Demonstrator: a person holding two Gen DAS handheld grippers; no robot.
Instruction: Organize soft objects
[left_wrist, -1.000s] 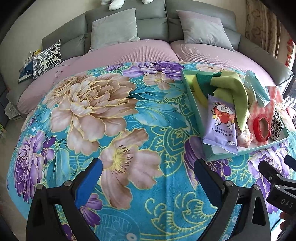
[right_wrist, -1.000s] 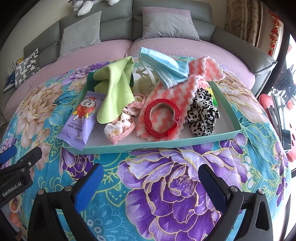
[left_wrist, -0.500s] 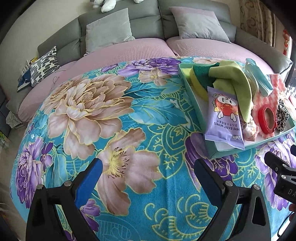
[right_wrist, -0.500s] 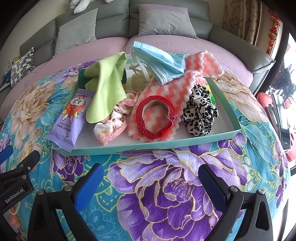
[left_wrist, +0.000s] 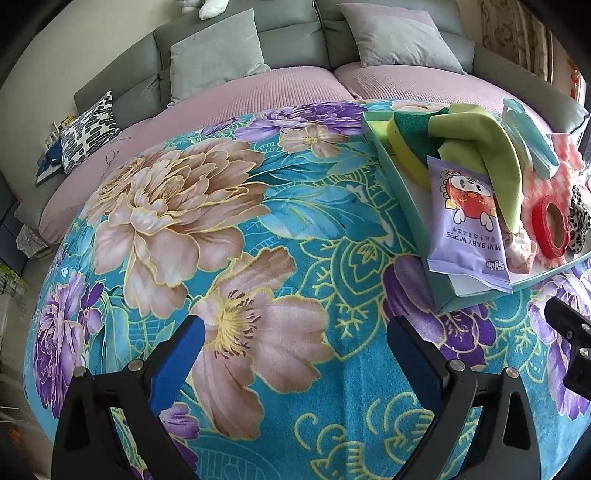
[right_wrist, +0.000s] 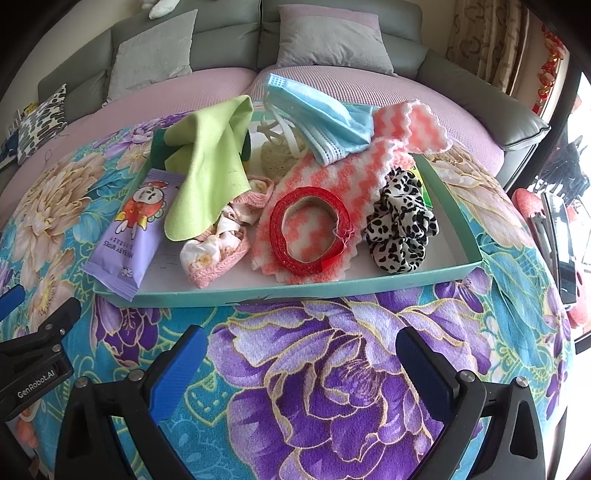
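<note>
Pre-grasp: both tongs, left (left_wrist: 293, 345) and right (right_wrist: 301, 356), gape empty near the tray (right_wrist: 280, 293). Next: right reaches for the red ring (right_wrist: 310, 230).

The left gripper (left_wrist: 293, 343) is held with its jaws spread wide, nothing between the blue pads (likewise the right gripper (right_wrist: 299, 350)). Both are held low, side by side.

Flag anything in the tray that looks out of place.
The wipes pack hangs over the tray's near left corner. The red ribbon ring is frayed, and a face mask lies draped over the heaped cloths.
</note>
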